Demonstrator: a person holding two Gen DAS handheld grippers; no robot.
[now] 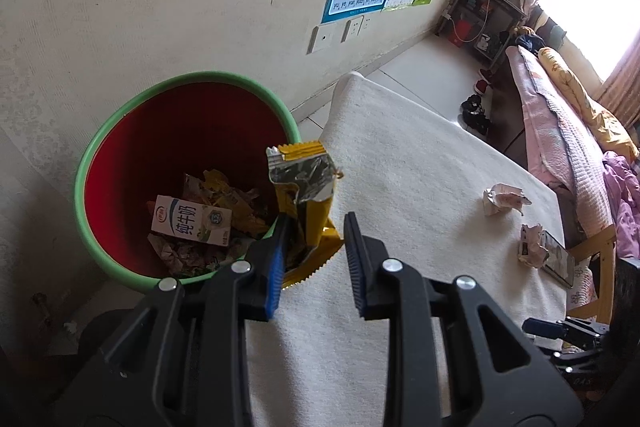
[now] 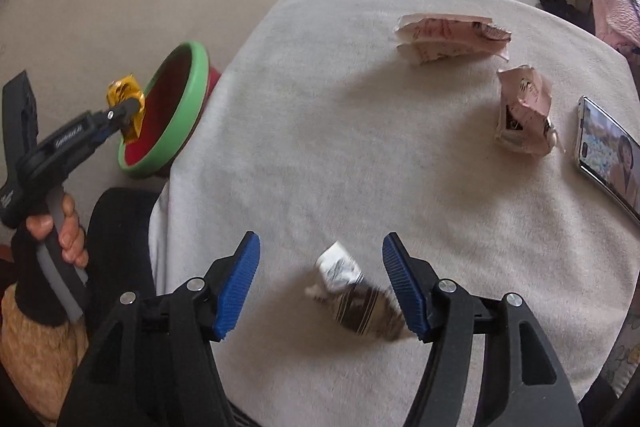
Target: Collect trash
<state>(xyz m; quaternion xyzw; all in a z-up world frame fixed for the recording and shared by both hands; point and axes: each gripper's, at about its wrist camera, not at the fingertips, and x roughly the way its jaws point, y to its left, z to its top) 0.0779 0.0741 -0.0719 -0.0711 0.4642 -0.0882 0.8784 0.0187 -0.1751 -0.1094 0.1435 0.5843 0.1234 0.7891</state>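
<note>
White-clothed surface (image 2: 360, 147), bin (image 1: 184, 179) far left: left tongs (image 1: 316, 223) w/ yellow wrapper (image 1: 308, 203), grip unclear, apparently for dropping; right tongs (image 2: 322, 247) wide, straddling striped wrapper (image 2: 356, 299).

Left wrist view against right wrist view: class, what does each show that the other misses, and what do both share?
Only the left wrist view: the bin's inside, with a milk carton on the trash. Only the right wrist view: a striped wrapper between the right gripper's open jaws, and the hand holding the left gripper. Both: green-rimmed bin, yellow wrapper, two pink wrappers, phone.
</note>
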